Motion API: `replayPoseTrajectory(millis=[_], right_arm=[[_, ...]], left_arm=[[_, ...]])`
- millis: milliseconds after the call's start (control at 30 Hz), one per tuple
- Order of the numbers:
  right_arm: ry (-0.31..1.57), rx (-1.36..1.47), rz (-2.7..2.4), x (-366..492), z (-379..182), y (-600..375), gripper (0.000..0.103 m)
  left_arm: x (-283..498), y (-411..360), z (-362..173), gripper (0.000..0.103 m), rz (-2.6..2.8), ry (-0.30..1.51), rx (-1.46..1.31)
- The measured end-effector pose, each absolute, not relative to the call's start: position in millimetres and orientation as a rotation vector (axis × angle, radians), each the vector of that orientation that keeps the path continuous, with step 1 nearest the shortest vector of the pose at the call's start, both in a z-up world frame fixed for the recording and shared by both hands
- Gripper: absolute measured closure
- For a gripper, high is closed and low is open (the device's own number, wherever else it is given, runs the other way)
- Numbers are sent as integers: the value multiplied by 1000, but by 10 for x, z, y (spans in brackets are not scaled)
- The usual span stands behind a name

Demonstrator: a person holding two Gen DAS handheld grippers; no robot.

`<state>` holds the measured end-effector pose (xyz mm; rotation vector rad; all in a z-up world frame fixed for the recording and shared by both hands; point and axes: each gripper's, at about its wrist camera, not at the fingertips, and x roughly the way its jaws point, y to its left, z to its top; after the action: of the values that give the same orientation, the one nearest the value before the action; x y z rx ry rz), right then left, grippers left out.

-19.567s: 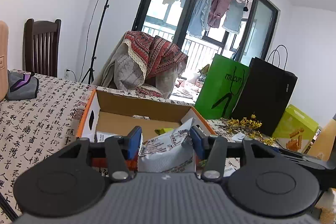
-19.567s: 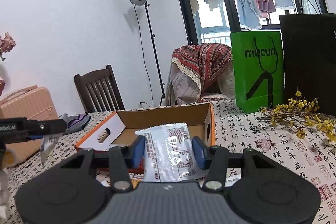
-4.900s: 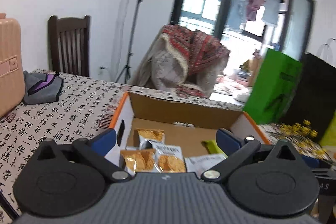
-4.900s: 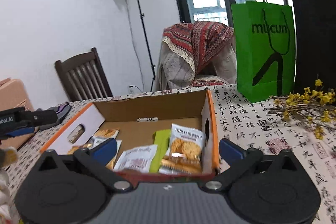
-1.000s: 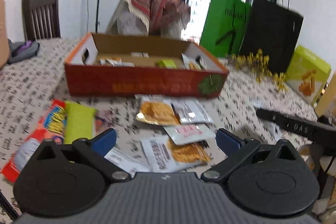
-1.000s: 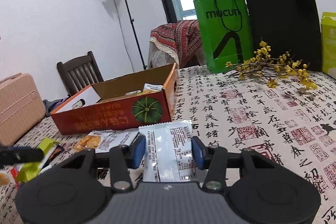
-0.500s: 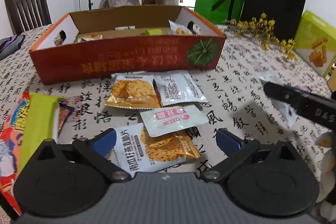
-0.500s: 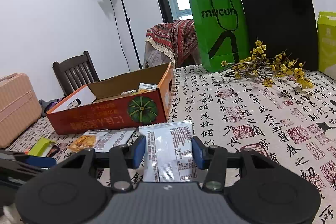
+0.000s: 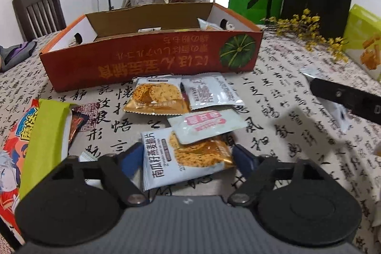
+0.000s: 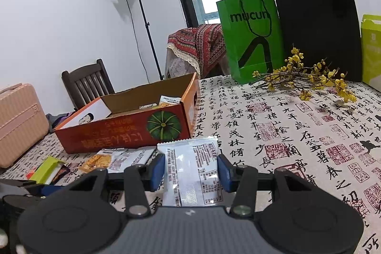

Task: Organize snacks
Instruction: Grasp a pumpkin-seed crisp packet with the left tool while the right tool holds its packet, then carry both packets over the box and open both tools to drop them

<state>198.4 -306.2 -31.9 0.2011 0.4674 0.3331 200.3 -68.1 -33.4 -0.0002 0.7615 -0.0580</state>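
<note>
The left hand-held gripper [image 9: 187, 157] has just been closing its blue-padded jaws around a glossy white-and-orange oat-crisp packet [image 9: 183, 158] lying flat on the bench [image 9: 273, 125]; the pads flank the packet's edges, and whether they press it yet cannot be told. Overlapping that packet's far end lies a small matte white sachet with a pink label [image 9: 206, 125]. Beyond it sit a crinkled gold cracker packet [image 9: 156, 97] and a silvery flat pouch [image 9: 209, 93], side by side. To the gripper's left lies a lime-green paper sleeve [image 9: 46, 135]. Farther still stands the long orange cardboard box with a green pumpkin print [image 9: 152, 58], with snacks inside. The right hand-held gripper [image 10: 190, 169] is clamped on a shiny white foil snack packet [image 10: 193, 170], held above the calligraphy-printed cloth, with the box ahead to its left.
</note>
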Motion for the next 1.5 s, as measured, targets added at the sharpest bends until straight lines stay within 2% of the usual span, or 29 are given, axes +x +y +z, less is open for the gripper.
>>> replayPoseTrajectory(millis=[367,867,1233,1500], right_arm=[[462,195,337,1981,-323,-3050,56],[425,193,351,1943,-273,-3028,56],[377,161,379,1966,83,-2844,56],[356,148,391,2385,458,-2566,56]], left_arm=[[1798,-585,-266,25,-88,712,-7],[1425,-404,233,25,-128,520,-58],[1648,-190,552,25,-99,443,-82],[2117,15,886,25,-51,417,-123]])
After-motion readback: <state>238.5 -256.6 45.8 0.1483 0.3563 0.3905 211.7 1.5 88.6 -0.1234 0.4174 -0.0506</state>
